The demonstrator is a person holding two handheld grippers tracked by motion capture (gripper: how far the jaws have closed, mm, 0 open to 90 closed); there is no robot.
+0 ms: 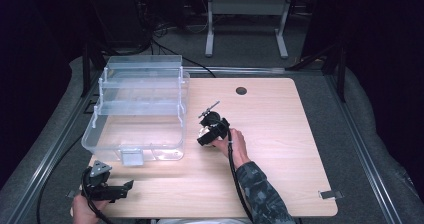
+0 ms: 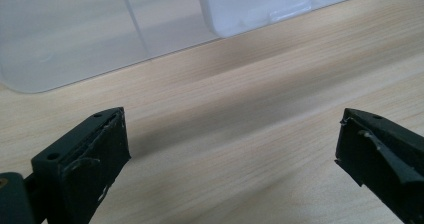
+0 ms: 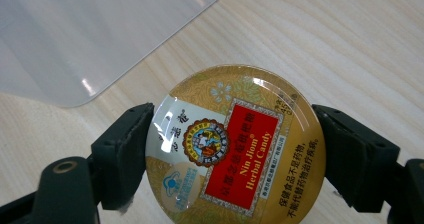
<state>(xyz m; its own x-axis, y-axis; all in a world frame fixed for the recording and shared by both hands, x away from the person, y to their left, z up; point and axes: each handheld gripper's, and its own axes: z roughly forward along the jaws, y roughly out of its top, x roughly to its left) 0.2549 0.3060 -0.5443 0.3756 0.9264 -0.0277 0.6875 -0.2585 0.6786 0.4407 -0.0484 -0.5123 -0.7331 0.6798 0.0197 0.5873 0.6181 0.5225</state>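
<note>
Candy tin [image 3: 235, 146] sits between the 2 black jaws of your right gripper [image 3: 234, 149], pinched at its rim on both sides. Its round gold lid faces the camera in the right gripper view, with a red label that reads "Nin Jiom Herbal Candy". Below it lies the wooden table [image 3: 325, 44], and a corner of the clear plastic bin [image 3: 90, 39] shows near the tin at the upper left of that view.

In the high view your right gripper [image 1: 206, 134] is over the middle of the table [image 1: 280, 149], just beside the right wall of the bin [image 1: 137, 101], with your right hand [image 1: 232, 143] behind it and a patterned sleeve [image 1: 262, 194] running toward the bottom edge. The tin is hard to make out there.

Your left gripper [image 1: 125, 186] is at the near left corner of the table, in front of the bin, held by your left hand [image 1: 82, 209]. In the left gripper view its 2 jaws are spread wide with bare wood [image 2: 235, 134] between them, and the front wall of the bin [image 2: 100, 34] is just beyond. A round hole [image 1: 241, 90] marks the far side of the table.
</note>
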